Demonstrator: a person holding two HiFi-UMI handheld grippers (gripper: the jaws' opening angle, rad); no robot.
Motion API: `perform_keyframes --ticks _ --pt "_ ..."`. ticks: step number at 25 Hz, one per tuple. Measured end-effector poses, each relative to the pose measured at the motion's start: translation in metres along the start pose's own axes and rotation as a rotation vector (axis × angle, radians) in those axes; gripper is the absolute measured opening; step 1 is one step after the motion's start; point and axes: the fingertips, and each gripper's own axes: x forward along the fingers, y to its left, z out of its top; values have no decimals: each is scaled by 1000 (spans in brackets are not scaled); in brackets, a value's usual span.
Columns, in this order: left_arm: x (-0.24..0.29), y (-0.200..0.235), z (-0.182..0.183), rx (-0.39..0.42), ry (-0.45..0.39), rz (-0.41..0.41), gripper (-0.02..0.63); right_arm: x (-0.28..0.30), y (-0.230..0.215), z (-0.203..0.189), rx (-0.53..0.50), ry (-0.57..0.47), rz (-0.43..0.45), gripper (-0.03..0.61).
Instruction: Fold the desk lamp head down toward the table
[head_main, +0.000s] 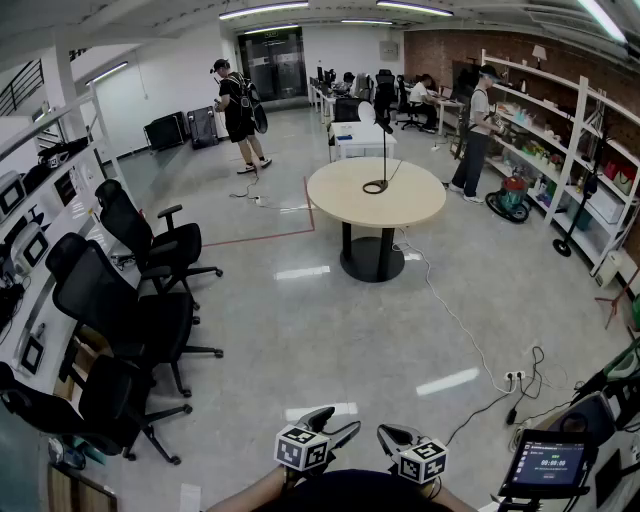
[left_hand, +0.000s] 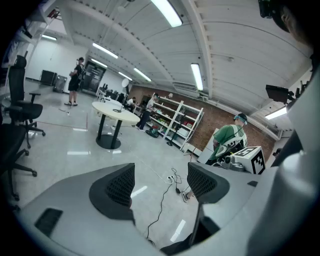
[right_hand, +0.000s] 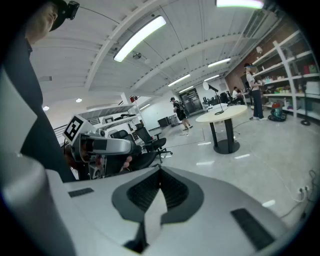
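Head view. Logged a round table (head_main: 420, 205) far across the grey floor. Noted the desk lamp (head_main: 367, 112) on it: ring base about midway between the tabletop's edges, stem upright, head raised at the top, not folded down. Found the left gripper (head_main: 335, 425) and right gripper (head_main: 392, 436) low at the near edge of view, marker cubes up, well apart from the table. Noted black office chairs (head_main: 150, 250) along the left, shelving (head_main: 590, 140) along the right, a power strip (head_main: 516, 377) on the floor, a tablet screen (head_main: 548, 463) at the bottom right corner.

Left gripper view. Saw the jaws standing wide apart, holding nothing; only floor and a loose cable (left_hand: 161, 202) beyond the gap. Picked out the table small at left; lamp too small to read.

Right gripper view. Found the jaws pressed together, nothing between. Spotted table and upright lamp at right, far off.
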Motion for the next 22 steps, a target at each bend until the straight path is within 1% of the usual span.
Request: perform_keyframes --ticks 3,6,11,15,18,22 --pt "-1 7 16 17 -13 4 344 4 0 14 -12 -24 -5 5" --pt "-6 9 20 4 -24 8 344 1 -1 16 -7 -34 -17 5" --pt "-13 11 18 -27 -34 6 344 -3 2 13 6 -25 -26 5" --pt "-25 15 20 -48 -64 13 344 -10 3 18 41 -69 -51 5" --pt "-34 18 14 -69 -78 17 344 -13 2 15 58 -77 -78 5" --pt "-47 27 1 -89 -79 18 345 -8 11 11 56 -68 -82 5"
